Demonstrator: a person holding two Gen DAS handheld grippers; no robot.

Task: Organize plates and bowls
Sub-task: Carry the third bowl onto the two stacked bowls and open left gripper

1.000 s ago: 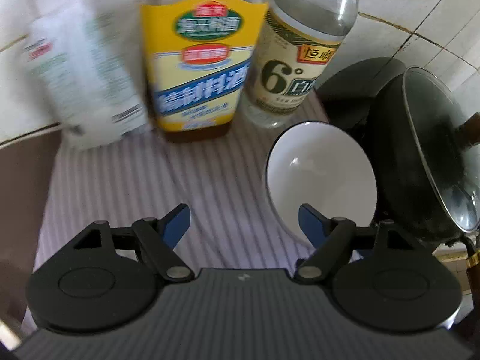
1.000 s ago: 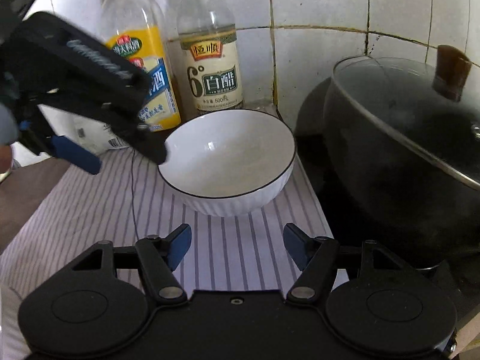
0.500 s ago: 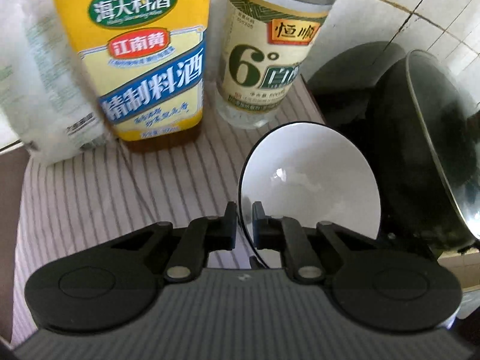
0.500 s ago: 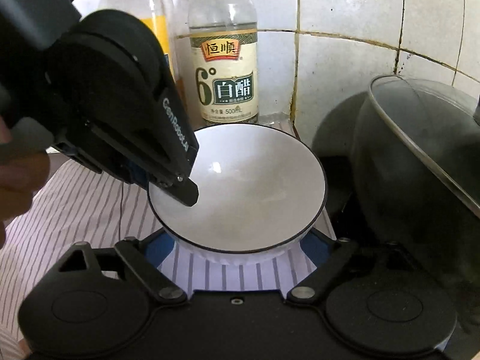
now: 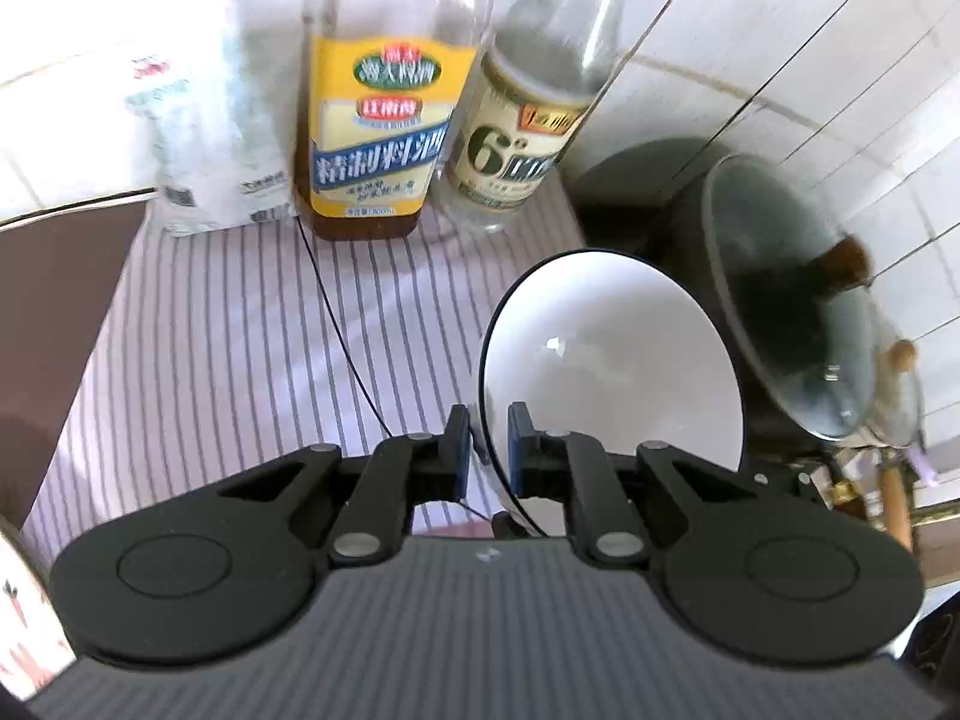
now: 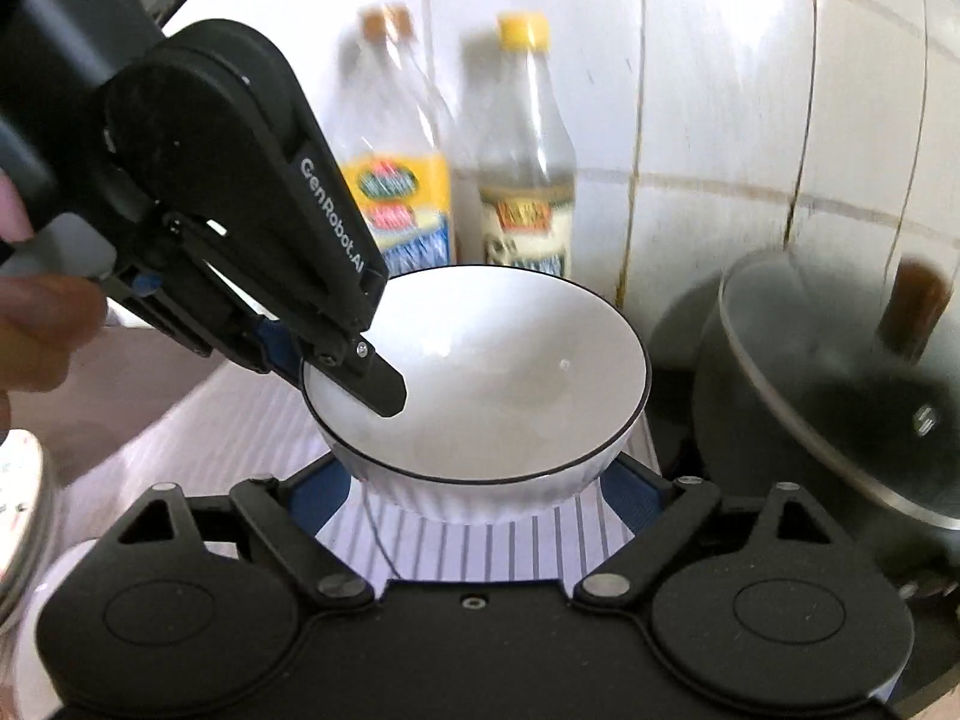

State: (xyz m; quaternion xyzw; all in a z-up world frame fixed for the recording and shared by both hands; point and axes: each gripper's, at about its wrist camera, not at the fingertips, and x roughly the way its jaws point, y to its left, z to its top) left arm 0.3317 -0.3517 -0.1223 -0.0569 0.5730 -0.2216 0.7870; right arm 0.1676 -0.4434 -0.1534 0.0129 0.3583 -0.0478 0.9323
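Observation:
A white bowl (image 5: 612, 372) with a thin black rim hangs tilted just above the striped cloth (image 5: 210, 360). My left gripper (image 5: 487, 450) is shut on its near rim, one blue pad inside and one outside. In the right wrist view the same bowl (image 6: 498, 372) sits between the wide-set blue pads of my right gripper (image 6: 474, 492), which lie against its ribbed lower wall on both sides. The left gripper (image 6: 324, 369) comes in from the upper left and pinches the rim, held by a person's hand (image 6: 36, 324).
Against the tiled wall stand a yellow-labelled cooking wine bottle (image 5: 372, 138), a clear vinegar bottle (image 5: 516, 138) and a white bag (image 5: 204, 138). A black pot with a glass lid (image 6: 840, 396) sits close on the right. A patterned dish edge (image 6: 18, 498) shows at far left.
The left jaws went from wide apart to shut on the bowl's rim. The right jaws widened and came around the bowl's base. Both grippers and the bowl have risen.

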